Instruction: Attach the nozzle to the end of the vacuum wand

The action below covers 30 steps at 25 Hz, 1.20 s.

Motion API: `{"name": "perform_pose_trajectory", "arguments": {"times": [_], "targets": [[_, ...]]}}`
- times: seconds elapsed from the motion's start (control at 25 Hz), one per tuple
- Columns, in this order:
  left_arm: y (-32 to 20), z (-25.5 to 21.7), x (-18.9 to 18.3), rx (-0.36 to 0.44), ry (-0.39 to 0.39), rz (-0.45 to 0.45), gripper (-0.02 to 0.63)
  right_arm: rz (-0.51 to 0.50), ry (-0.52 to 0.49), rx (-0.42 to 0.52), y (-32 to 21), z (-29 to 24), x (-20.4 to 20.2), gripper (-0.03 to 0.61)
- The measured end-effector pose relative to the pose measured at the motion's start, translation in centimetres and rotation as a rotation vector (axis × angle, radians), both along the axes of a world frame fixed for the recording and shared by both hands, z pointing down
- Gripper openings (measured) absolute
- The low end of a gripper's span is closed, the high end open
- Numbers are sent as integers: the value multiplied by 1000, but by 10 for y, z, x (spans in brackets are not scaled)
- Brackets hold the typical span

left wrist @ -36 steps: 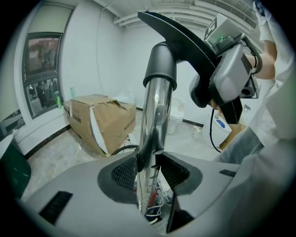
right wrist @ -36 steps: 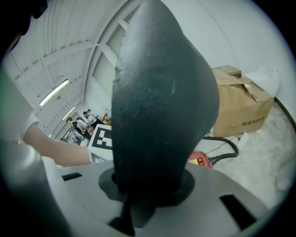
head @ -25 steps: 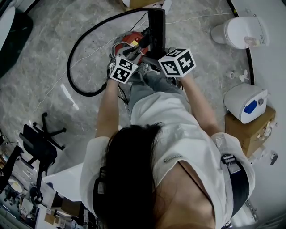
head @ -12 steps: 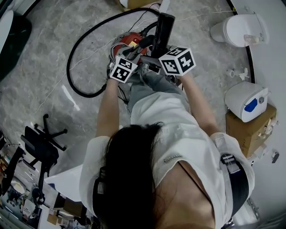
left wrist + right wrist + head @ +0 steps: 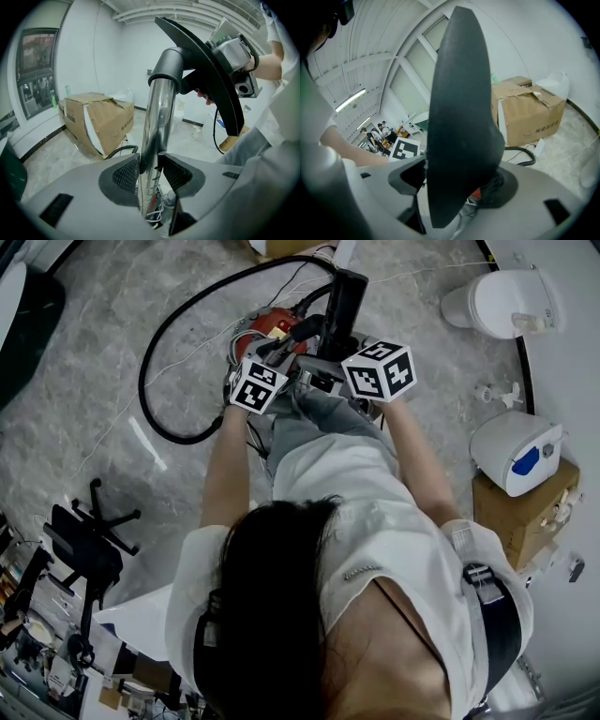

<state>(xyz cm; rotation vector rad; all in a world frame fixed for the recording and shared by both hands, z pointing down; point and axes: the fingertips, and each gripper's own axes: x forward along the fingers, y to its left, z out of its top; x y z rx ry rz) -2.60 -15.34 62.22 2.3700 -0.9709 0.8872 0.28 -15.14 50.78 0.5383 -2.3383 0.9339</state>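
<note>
Head view first: I see my left gripper and right gripper close together above the red canister vacuum body on the grey marbled floor. A black looping hose curves round to the left. The broad black plastic nozzle stands up just beyond the right gripper. From up here the marker cubes hide most of the wand, so I read it elsewhere. Left gripper view: my jaws are closed firmly on the shiny chrome metal wand, a pad pressing on each side of the upright tube. The tube's top end runs into the nozzle's dark neck, and the nozzle's flat blade slants away to the upper right. A brown cardboard box sits on the floor behind, to the left. Right gripper view: my jaws have just been opening and now stand wide. The nozzle's dark face fills the gap between them, but the pads appear, as far as I can judge, to be off it rather than squeezing.
</note>
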Motion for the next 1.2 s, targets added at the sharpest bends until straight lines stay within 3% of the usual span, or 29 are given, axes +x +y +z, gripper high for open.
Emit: {"name": "perform_pose_trajectory", "arguments": {"times": [0.44,0.72,1.0,1.2], "targets": [[-6,3,6,-8,-9,-7,156,42,-17,45,-4,-1,18,339],[-7,6,7,-7,-1,-30,156,122,-54,80,-15,-8,29,348],[-7,8,8,-26,9,-32,156,122,-66,102,-13,-10,32,360],[-6,8,12,-58,59,-72,160,166,-76,115,-15,-9,35,367]]}}
